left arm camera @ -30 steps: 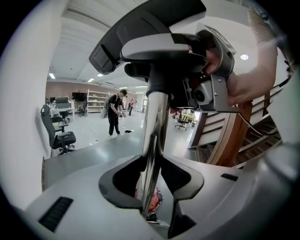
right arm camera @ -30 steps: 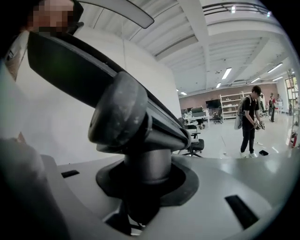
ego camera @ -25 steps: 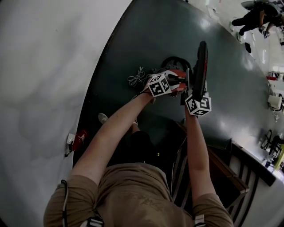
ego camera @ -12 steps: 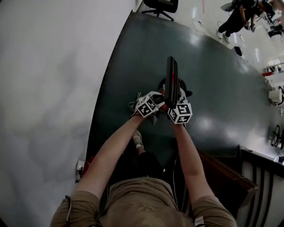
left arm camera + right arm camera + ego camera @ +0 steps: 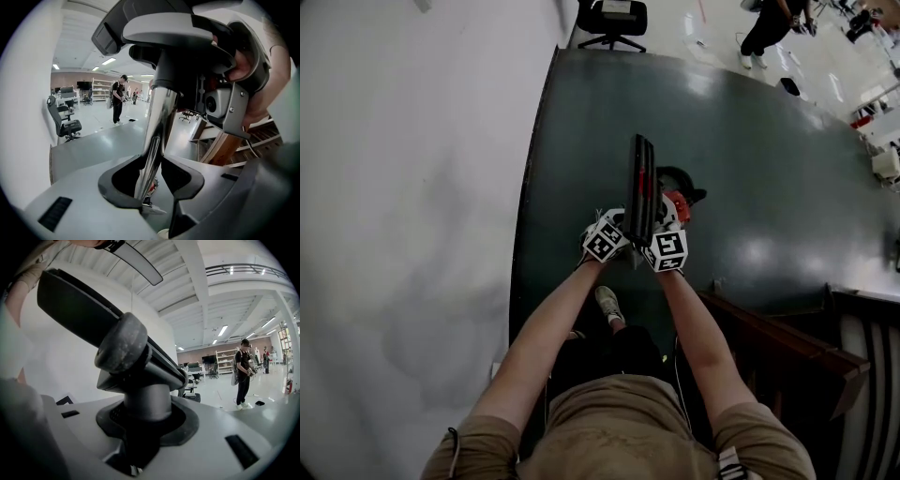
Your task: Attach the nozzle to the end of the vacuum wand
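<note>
The black floor nozzle (image 5: pixel 641 187) stands on edge above my two hands in the head view. My right gripper (image 5: pixel 653 232) is shut on its round neck (image 5: pixel 145 399), and the flat head (image 5: pixel 84 310) spreads out above the jaws. My left gripper (image 5: pixel 622 231) is right beside it, shut on the shiny metal wand (image 5: pixel 159 122). Its jaws have just been opening slightly, with the wand still between them. The wand runs up into the nozzle's collar (image 5: pixel 173 70). The red and black vacuum body (image 5: pixel 678 202) lies on the floor behind the grippers.
A white wall (image 5: pixel 412 187) runs along the left of the dark floor (image 5: pixel 769 169). A wooden stair rail (image 5: pixel 787 337) is at the right. An office chair (image 5: pixel 612 19) and a standing person (image 5: pixel 766 26) are far off.
Both grippers have drawn closer together and sit lower and more central in the head view. The nozzle has swung from leaning right to nearly upright between them.
</note>
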A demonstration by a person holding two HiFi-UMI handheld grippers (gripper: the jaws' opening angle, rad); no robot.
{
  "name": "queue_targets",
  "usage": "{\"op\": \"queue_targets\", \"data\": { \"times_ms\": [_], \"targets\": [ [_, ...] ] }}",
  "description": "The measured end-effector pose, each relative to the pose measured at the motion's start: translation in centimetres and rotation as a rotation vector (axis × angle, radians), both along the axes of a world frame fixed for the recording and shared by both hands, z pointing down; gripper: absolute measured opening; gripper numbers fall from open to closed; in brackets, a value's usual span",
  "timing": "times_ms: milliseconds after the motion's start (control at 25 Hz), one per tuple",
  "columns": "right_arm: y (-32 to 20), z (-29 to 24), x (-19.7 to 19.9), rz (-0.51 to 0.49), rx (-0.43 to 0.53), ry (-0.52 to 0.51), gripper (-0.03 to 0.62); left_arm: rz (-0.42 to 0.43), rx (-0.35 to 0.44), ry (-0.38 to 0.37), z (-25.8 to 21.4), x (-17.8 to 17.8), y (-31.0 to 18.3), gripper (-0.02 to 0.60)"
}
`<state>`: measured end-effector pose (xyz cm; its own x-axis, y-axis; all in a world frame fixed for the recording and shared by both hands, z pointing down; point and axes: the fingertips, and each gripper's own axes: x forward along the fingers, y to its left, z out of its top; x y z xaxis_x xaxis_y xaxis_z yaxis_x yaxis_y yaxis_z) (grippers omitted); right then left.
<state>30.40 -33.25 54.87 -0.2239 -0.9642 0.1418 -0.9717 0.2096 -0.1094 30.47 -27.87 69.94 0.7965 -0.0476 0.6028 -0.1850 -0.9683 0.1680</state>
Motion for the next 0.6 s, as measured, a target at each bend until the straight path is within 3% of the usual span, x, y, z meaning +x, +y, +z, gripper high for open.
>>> {"op": "queue_targets", "data": {
  "times_ms": [200, 360, 440, 600],
  "targets": [
    [-0.6, -1.1, 0.2, -0.028, -0.091, -0.055, 0.133, 0.052, 0.043, -0.063, -1.8, 0.3, -0.2, 0.146],
    [-0.2, -1.8, 1.5, -0.009, -0.061, -0.08, 0.133, 0.048, 0.043, -0.061, -2.4, 1.3, 0.2, 0.146],
    [0.3, -1.3, 1.8, -0.011, -0.045, -0.08, 0.132, 0.051, 0.052, -0.059, -1.9, 1.6, 0.5, 0.146],
    [0.3, 0.2, 1.8, -0.051, -0.128, -0.044, 0.129, 0.037, 0.078, -0.069, -0.8, 1.9, 0.5, 0.146]
  ]
}}
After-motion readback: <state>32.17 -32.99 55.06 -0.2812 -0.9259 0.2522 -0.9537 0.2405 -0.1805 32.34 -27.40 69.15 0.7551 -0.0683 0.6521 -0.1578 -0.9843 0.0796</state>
